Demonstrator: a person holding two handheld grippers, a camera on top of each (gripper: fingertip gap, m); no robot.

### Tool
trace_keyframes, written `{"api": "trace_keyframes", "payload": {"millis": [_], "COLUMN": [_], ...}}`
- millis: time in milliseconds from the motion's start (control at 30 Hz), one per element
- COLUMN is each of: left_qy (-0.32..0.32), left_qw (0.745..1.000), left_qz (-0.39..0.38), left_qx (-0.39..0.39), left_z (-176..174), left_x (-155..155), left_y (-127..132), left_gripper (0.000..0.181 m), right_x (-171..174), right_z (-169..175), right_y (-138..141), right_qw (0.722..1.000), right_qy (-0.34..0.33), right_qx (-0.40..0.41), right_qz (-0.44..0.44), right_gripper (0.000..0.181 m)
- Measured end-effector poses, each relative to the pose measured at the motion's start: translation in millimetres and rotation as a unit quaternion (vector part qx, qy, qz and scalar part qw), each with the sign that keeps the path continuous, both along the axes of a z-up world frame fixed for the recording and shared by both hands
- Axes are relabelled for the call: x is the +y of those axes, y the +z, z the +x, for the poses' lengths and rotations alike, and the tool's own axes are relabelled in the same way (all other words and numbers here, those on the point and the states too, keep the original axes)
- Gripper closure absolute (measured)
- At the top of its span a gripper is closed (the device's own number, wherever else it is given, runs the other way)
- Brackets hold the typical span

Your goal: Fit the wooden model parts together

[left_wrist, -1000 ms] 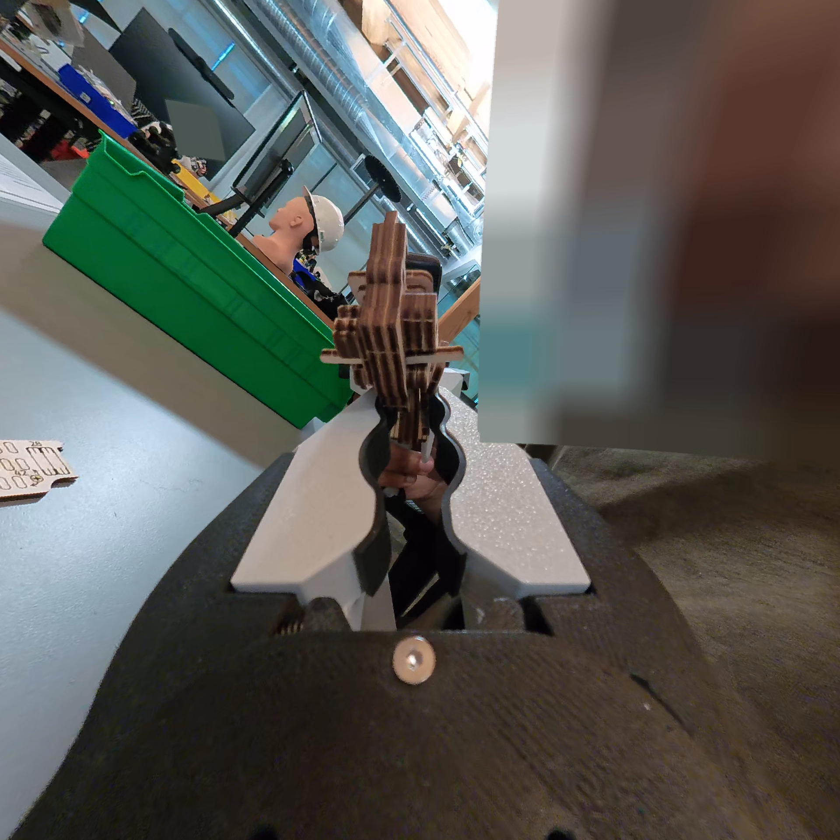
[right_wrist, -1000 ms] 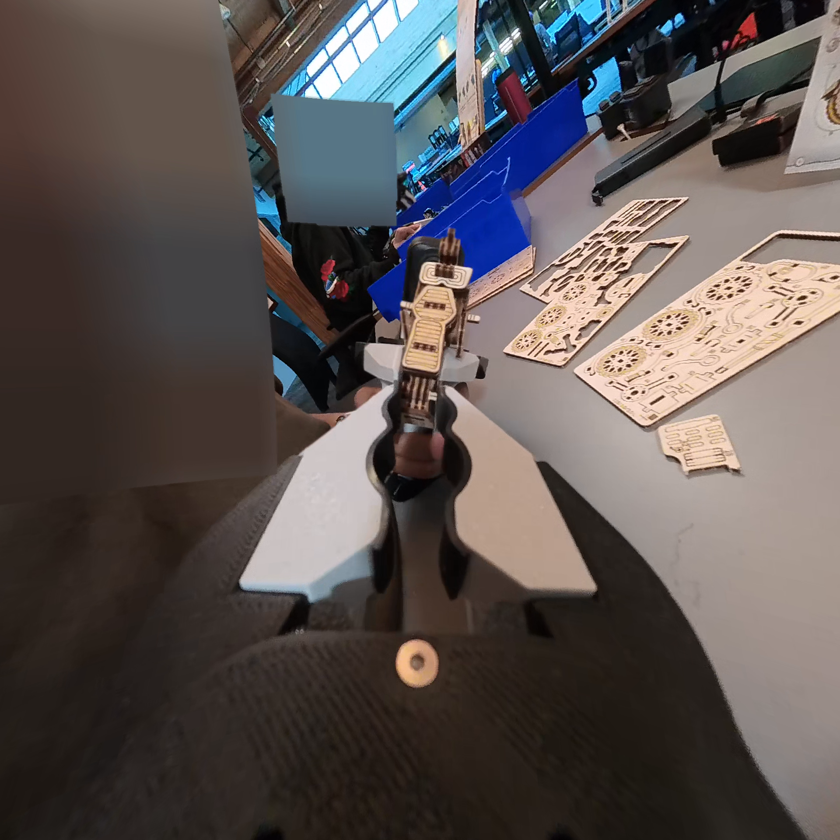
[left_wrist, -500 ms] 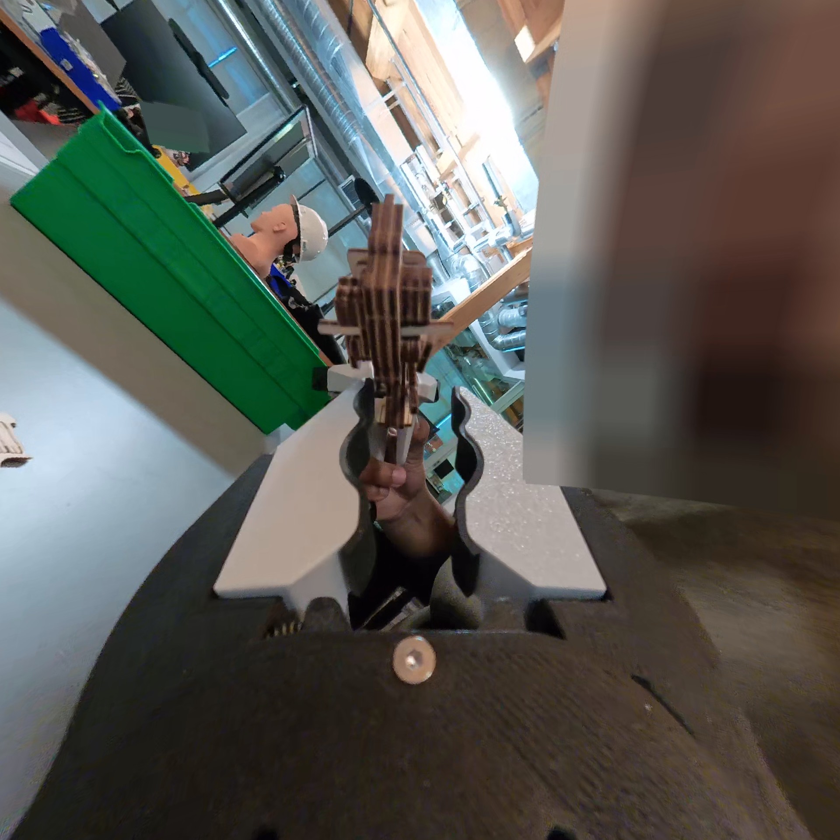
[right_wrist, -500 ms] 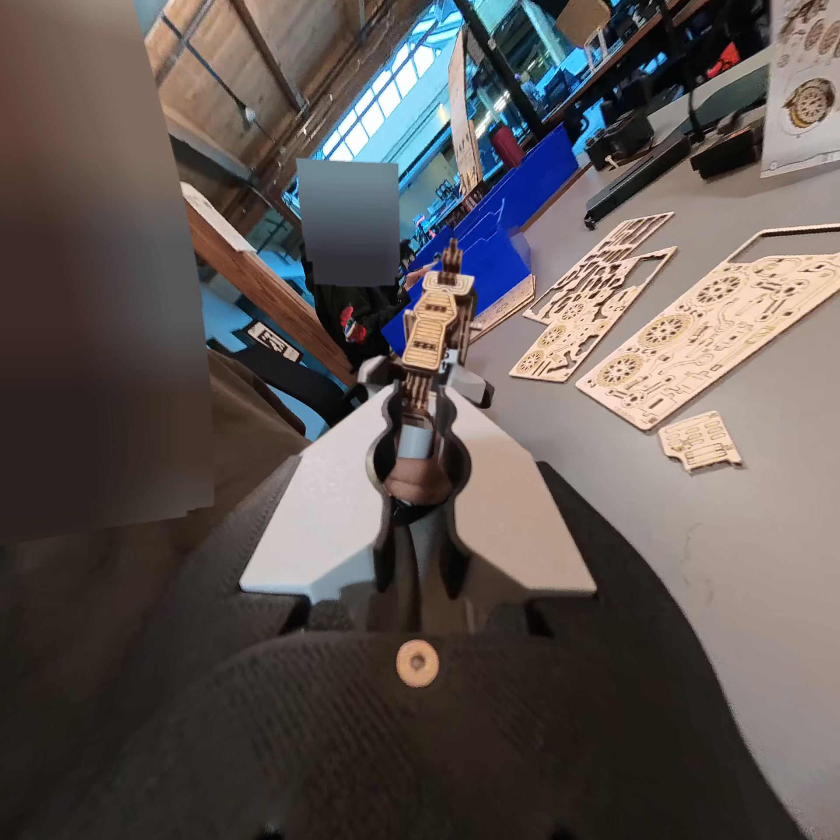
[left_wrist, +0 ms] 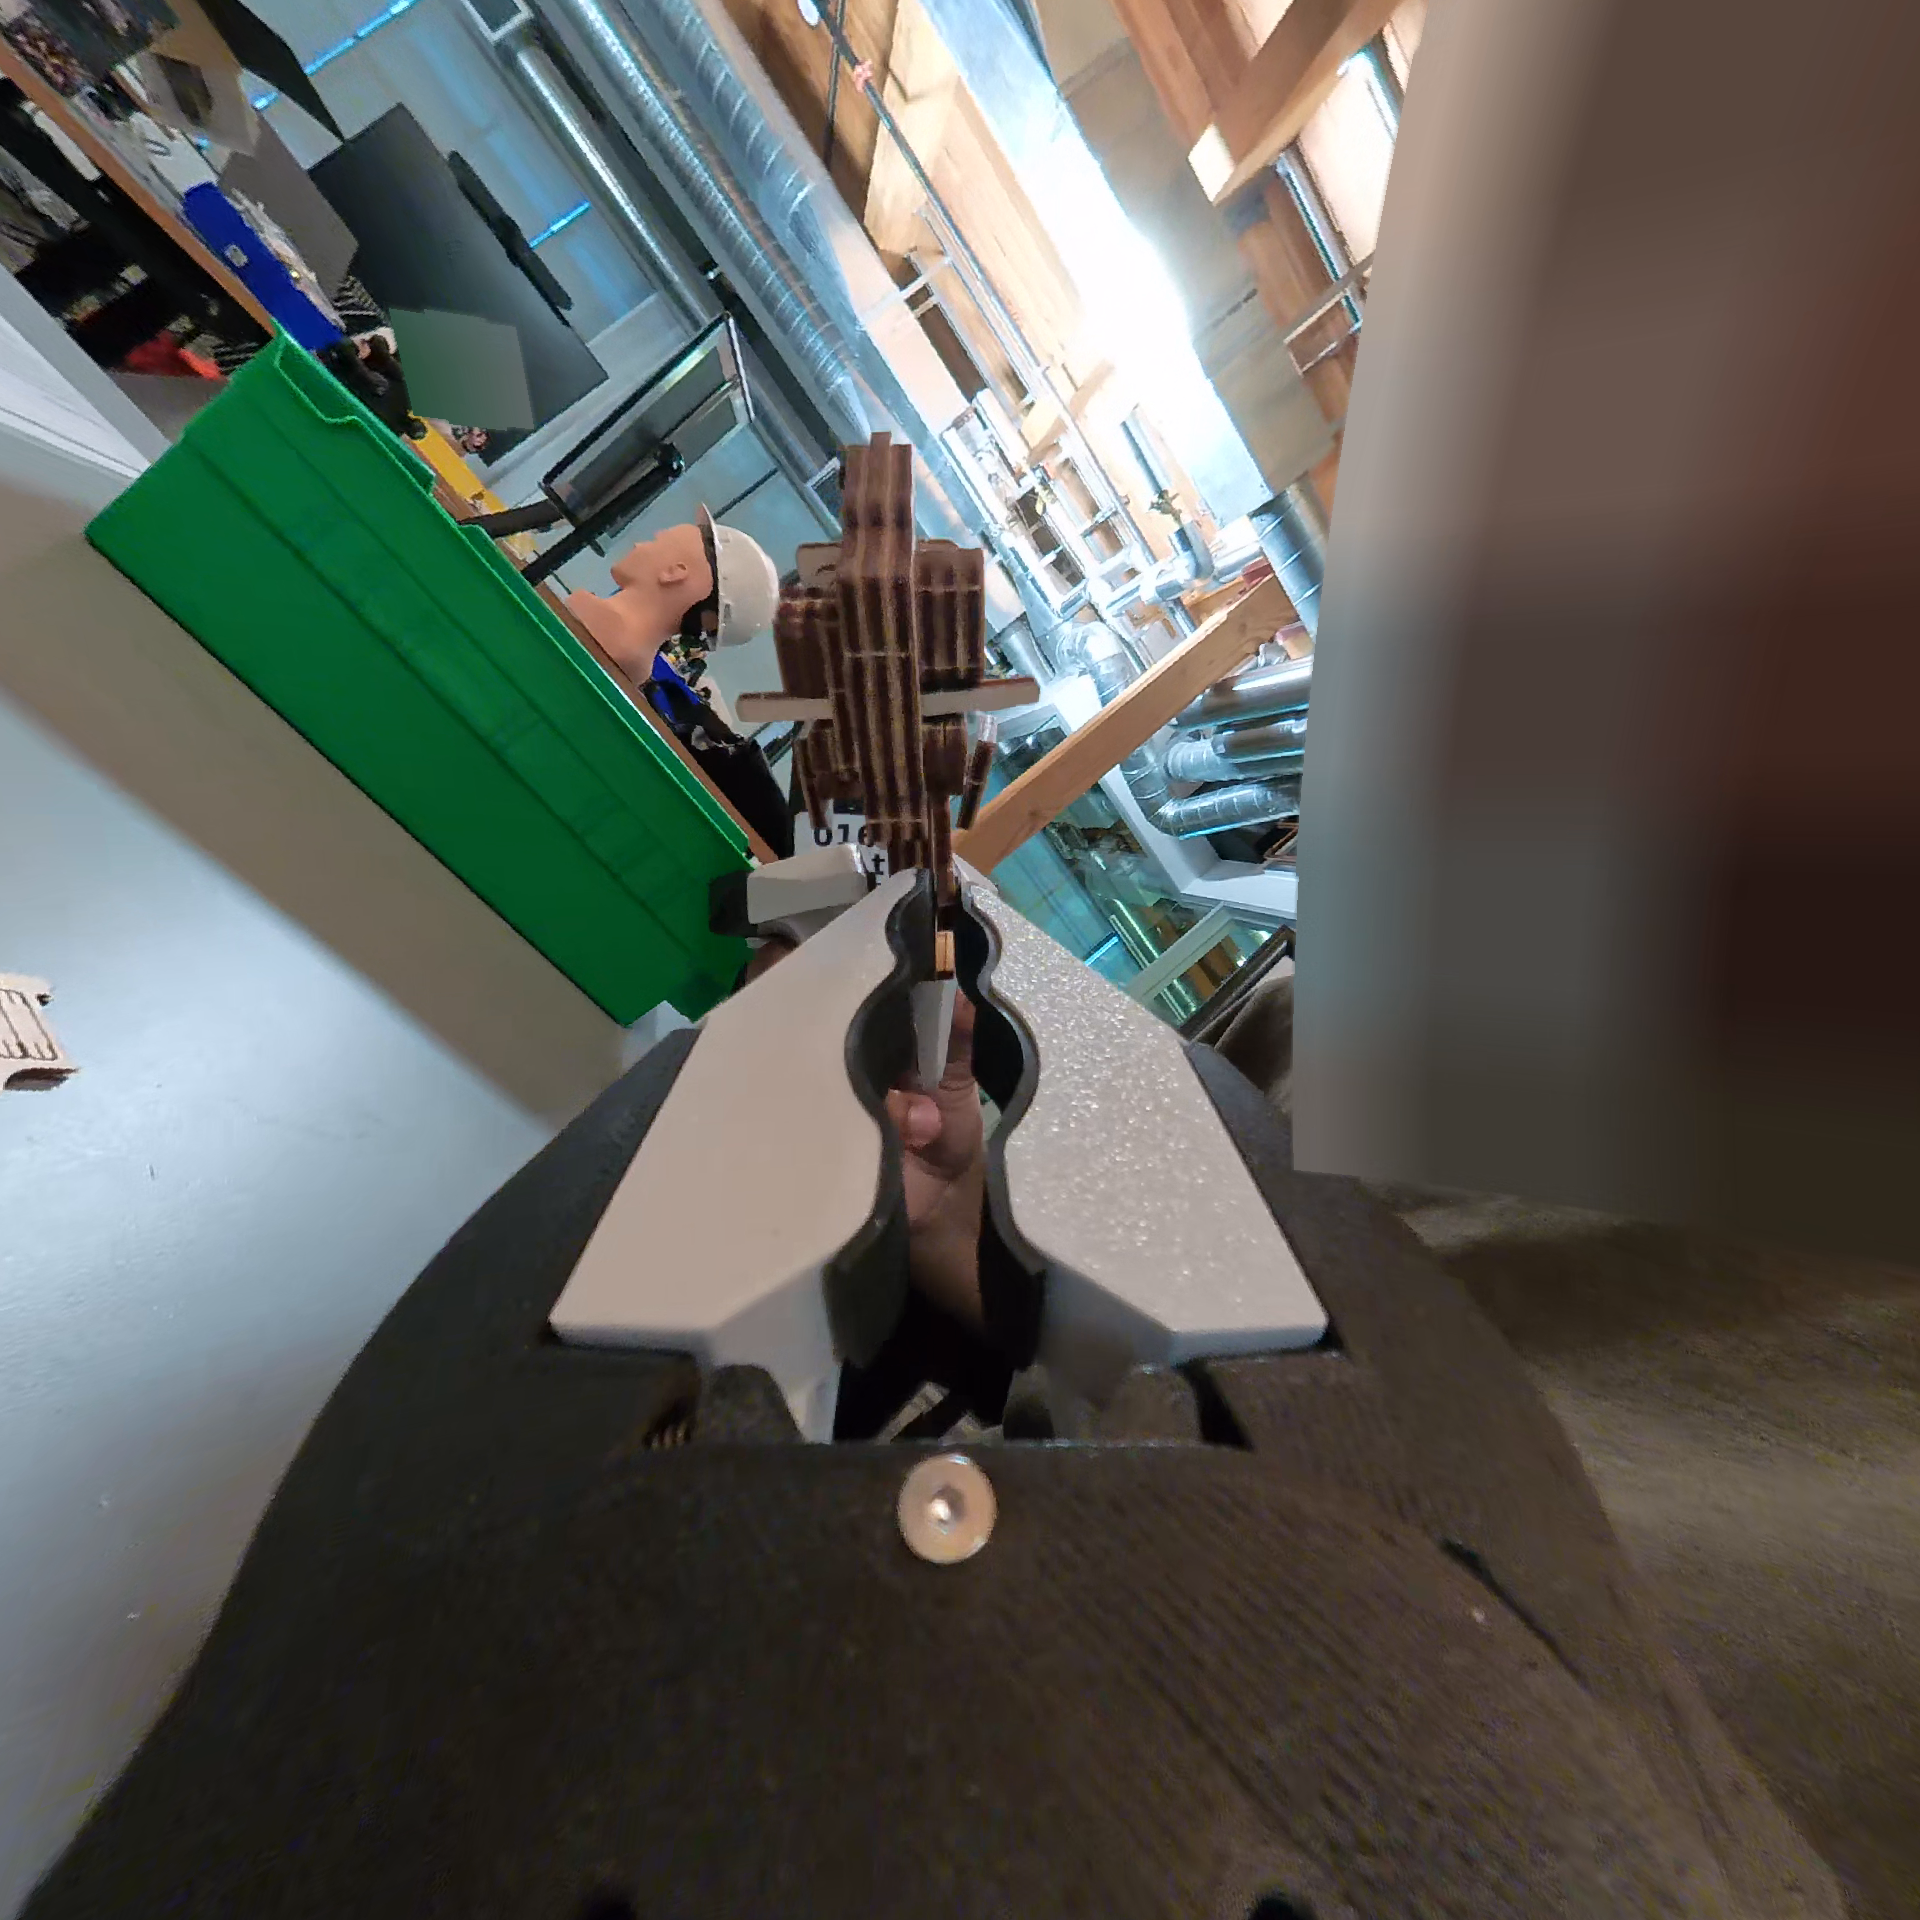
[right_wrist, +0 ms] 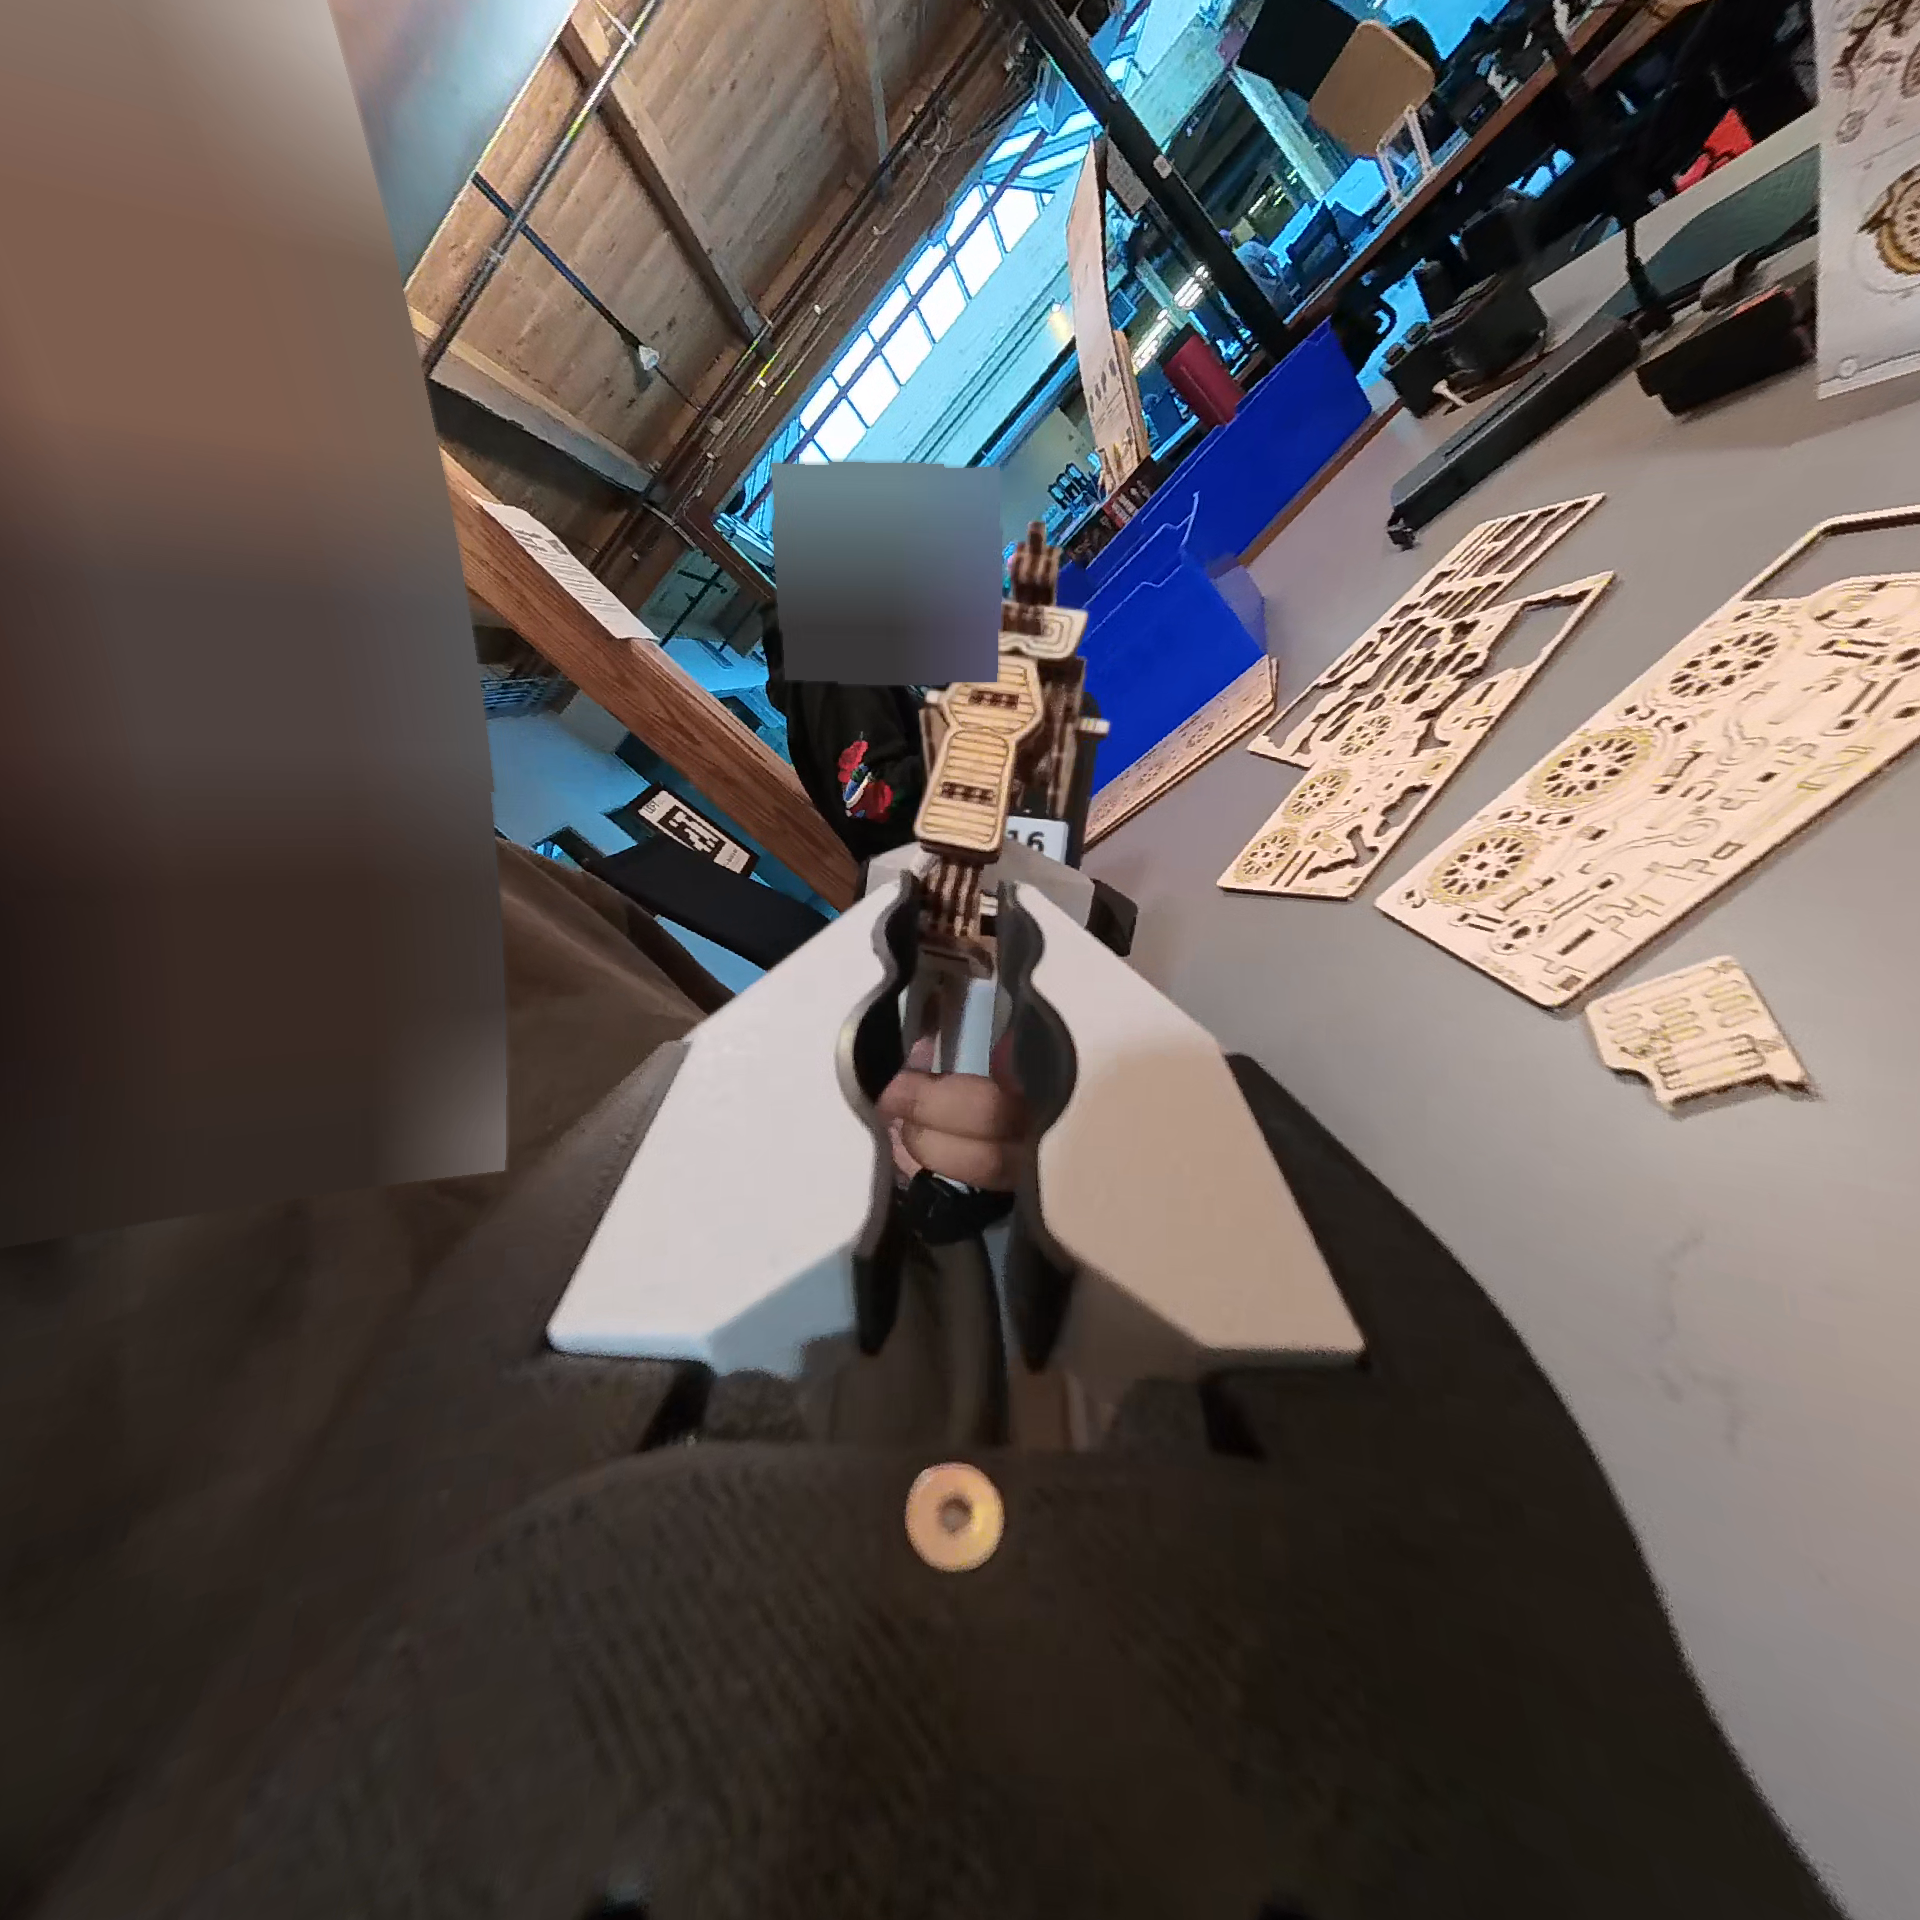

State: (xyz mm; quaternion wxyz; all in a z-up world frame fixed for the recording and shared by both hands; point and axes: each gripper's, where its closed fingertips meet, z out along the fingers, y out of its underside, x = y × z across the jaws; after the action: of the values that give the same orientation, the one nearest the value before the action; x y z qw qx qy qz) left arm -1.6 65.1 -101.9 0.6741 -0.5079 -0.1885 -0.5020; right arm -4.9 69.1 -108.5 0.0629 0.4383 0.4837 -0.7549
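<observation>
A part-built wooden model is held up in the air between my two grippers, which face each other. In the left wrist view the model (left_wrist: 883, 665) shows edge-on, as dark layered plywood with a thin cross plate. My left gripper (left_wrist: 938, 896) is shut on its lower tab. In the right wrist view the model (right_wrist: 977, 769) shows a pale engraved face. My right gripper (right_wrist: 954, 902) is shut on its striped lower end. Each view shows the other gripper's grey tip just beyond the model, and a hand behind it.
Laser-cut wooden sheets (right_wrist: 1662, 790) and a small loose panel (right_wrist: 1694, 1029) lie on the grey table at right. Blue bins (right_wrist: 1195, 582) stand behind them. A green bin (left_wrist: 416, 644) stands at left, and a small wooden piece (left_wrist: 21, 1029) lies at the left edge. Left and right tips are no more than a few centimetres apart.
My left gripper stood open around the model half a second ago and is now shut on it again. Both views have tilted upward, and the model is raised.
</observation>
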Motion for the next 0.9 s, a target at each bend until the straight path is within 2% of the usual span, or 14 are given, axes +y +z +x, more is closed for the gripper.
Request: {"api": "trace_keyframes", "payload": {"millis": [67, 167, 300, 367, 400, 467, 533, 567, 667, 900], "left_qy": [-0.002, -0.002, 0.011, 0.032, 0.042, 0.057, 0.066, 0.069, 0.066, 0.055], "left_qw": [1.000, 1.000, 0.999, 0.999, 0.998, 0.997, 0.996, 0.996, 0.996, 0.994], "left_qz": [0.001, -0.002, -0.020, -0.034, -0.041, -0.048, -0.053, -0.055, -0.060, -0.070], "left_qx": [-0.011, -0.026, -0.025, -0.011, -0.004, 0.002, 0.009, 0.014, 0.025, 0.056], "left_z": [-1, -2, -9, -20, -26, -36, -41, -41, -37, -24], "left_x": [0, 1, 3, 2, 0, -3, -4, -4, -2, 3], "left_y": [1, -1, -5, -7, -8, -8, -9, -9, -10, -11], "left_gripper": [0.176, 0.158, 0.123, 0.113, 0.110, 0.110, 0.110, 0.110, 0.111, 0.110], "right_x": [-1, -2, 6, 21, 30, 42, 45, 44, 40, 34], "right_z": [1, 1, 0, -3, -4, -5, -4, -3, -1, 2], "right_y": [1, 7, 12, 15, 15, 15, 16, 15, 16, 16], "right_qw": [1.000, 0.999, 0.986, 0.956, 0.929, 0.852, 0.785, 0.771, 0.766, 0.723], "right_qy": [0.001, -0.013, -0.079, -0.146, -0.181, -0.232, -0.255, -0.256, -0.254, -0.250], "right_qx": [0.005, 0.029, 0.091, 0.129, 0.148, 0.189, 0.220, 0.227, 0.234, 0.262], "right_qz": [0.001, 0.016, 0.117, 0.219, 0.287, 0.429, 0.520, 0.537, 0.542, 0.588], "right_gripper": [0.168, 0.168, 0.168, 0.169, 0.168, 0.168, 0.168, 0.168, 0.168, 0.168]}}
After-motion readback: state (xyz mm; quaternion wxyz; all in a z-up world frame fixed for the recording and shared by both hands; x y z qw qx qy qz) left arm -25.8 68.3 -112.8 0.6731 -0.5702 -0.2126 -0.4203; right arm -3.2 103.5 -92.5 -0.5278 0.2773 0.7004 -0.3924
